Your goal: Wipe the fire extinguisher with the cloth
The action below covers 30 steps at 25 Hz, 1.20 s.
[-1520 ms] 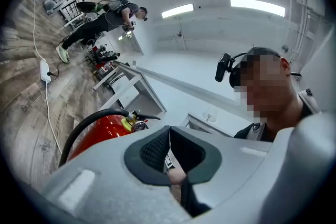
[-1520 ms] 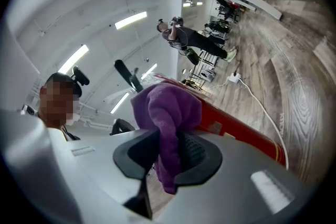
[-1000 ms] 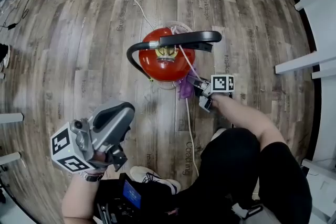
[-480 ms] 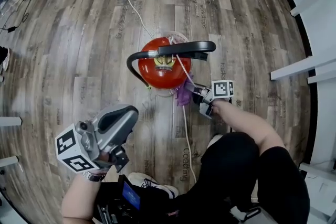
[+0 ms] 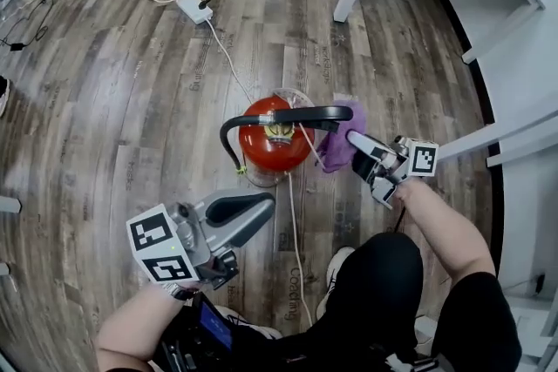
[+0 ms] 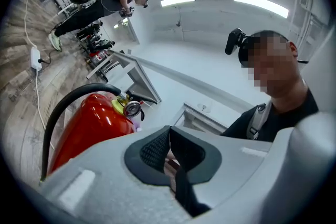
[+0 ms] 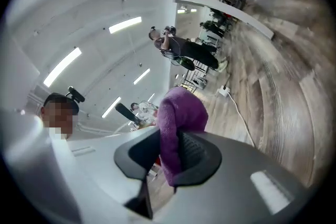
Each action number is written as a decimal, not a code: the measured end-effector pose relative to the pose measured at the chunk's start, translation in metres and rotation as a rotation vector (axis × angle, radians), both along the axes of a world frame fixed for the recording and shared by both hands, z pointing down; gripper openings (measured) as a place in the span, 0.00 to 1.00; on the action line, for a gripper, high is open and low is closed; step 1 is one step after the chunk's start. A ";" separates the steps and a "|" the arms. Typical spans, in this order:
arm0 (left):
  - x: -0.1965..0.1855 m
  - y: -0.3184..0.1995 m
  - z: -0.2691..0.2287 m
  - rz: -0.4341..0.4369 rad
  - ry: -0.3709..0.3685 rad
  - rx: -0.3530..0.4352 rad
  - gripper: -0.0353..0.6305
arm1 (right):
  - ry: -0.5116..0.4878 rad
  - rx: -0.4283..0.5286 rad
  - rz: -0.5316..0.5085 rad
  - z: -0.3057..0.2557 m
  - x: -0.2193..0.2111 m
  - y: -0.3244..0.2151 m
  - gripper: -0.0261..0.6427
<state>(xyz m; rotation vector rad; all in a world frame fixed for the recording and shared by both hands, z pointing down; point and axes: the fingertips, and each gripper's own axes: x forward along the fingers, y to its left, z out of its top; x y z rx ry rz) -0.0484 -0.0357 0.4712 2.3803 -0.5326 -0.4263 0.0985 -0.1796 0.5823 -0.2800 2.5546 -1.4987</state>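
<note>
The red fire extinguisher [image 5: 275, 144] is stood upright on the wooden floor [image 5: 131, 100]. The purple cloth [image 5: 342, 148] is pinched between the jaws of the right gripper [image 5: 359, 145] and held just beside the extinguisher's black handle [image 5: 301, 114], on the person's right. The left gripper [image 5: 257, 206] is clenched on nothing, near the extinguisher but apart from it.

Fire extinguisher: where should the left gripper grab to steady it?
Probably the black top handle, a slim level bar above the round red body, which looks too wide for the jaws. Come from above on its left half: the right gripper and purple cloth crowd the right end. The left gripper is shut, so open first.
</note>
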 end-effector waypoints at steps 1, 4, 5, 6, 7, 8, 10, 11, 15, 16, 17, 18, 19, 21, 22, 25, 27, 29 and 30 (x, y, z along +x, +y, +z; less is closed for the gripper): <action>0.000 -0.001 -0.001 0.000 -0.009 0.009 0.04 | 0.016 0.053 -0.003 -0.023 0.009 -0.007 0.15; 0.001 -0.001 0.000 0.005 -0.031 0.028 0.04 | 0.172 0.309 -0.121 -0.103 0.012 -0.014 0.15; 0.001 -0.001 0.001 0.008 -0.042 0.036 0.04 | 0.256 0.418 -0.189 -0.128 0.004 -0.011 0.15; 0.002 -0.001 0.003 0.010 -0.055 0.043 0.04 | 0.343 0.526 -0.263 -0.150 -0.007 -0.007 0.15; 0.002 -0.001 0.004 0.012 -0.065 0.049 0.04 | 0.429 0.628 -0.341 -0.168 -0.019 -0.001 0.15; 0.002 -0.002 0.005 0.014 -0.069 0.051 0.04 | 0.517 0.721 -0.425 -0.180 -0.032 0.005 0.15; 0.003 -0.003 0.006 0.017 -0.065 0.052 0.04 | 0.701 0.891 -0.614 -0.185 -0.052 0.016 0.15; 0.003 -0.003 0.005 0.018 -0.064 0.055 0.04 | 0.792 0.966 -0.710 -0.181 -0.059 0.021 0.15; 0.003 -0.002 0.002 0.019 -0.080 0.081 0.04 | 1.094 1.103 -1.008 -0.168 -0.075 0.028 0.15; 0.003 -0.002 0.001 0.018 -0.084 0.085 0.04 | 1.146 1.118 -1.079 -0.164 -0.078 0.028 0.15; 0.002 -0.002 0.001 0.017 -0.087 0.089 0.04 | 1.193 1.144 -1.151 -0.160 -0.083 0.027 0.15; 0.002 -0.001 0.001 0.017 -0.087 0.092 0.04 | 1.235 1.170 -1.217 -0.155 -0.090 0.026 0.15; 0.002 -0.001 0.000 0.017 -0.085 0.094 0.04 | 1.274 1.190 -1.270 -0.151 -0.097 0.026 0.15; 0.002 0.001 -0.002 0.019 -0.082 0.098 0.04 | 1.323 1.211 -1.347 -0.142 -0.117 0.029 0.15; 0.002 0.001 -0.003 0.019 -0.081 0.100 0.04 | 1.335 1.216 -1.382 -0.137 -0.129 0.032 0.15; 0.002 0.002 -0.006 0.017 -0.075 0.108 0.04 | 1.351 1.277 -1.466 -0.121 -0.168 0.038 0.15; 0.000 0.004 -0.009 0.014 -0.069 0.113 0.04 | 1.367 1.367 -1.486 -0.113 -0.197 0.037 0.15; -0.003 0.006 -0.010 0.011 -0.066 0.115 0.04 | 1.379 1.384 -1.525 -0.103 -0.214 0.042 0.15; -0.004 0.007 -0.010 0.011 -0.065 0.115 0.04 | 1.381 1.373 -1.544 -0.099 -0.219 0.045 0.15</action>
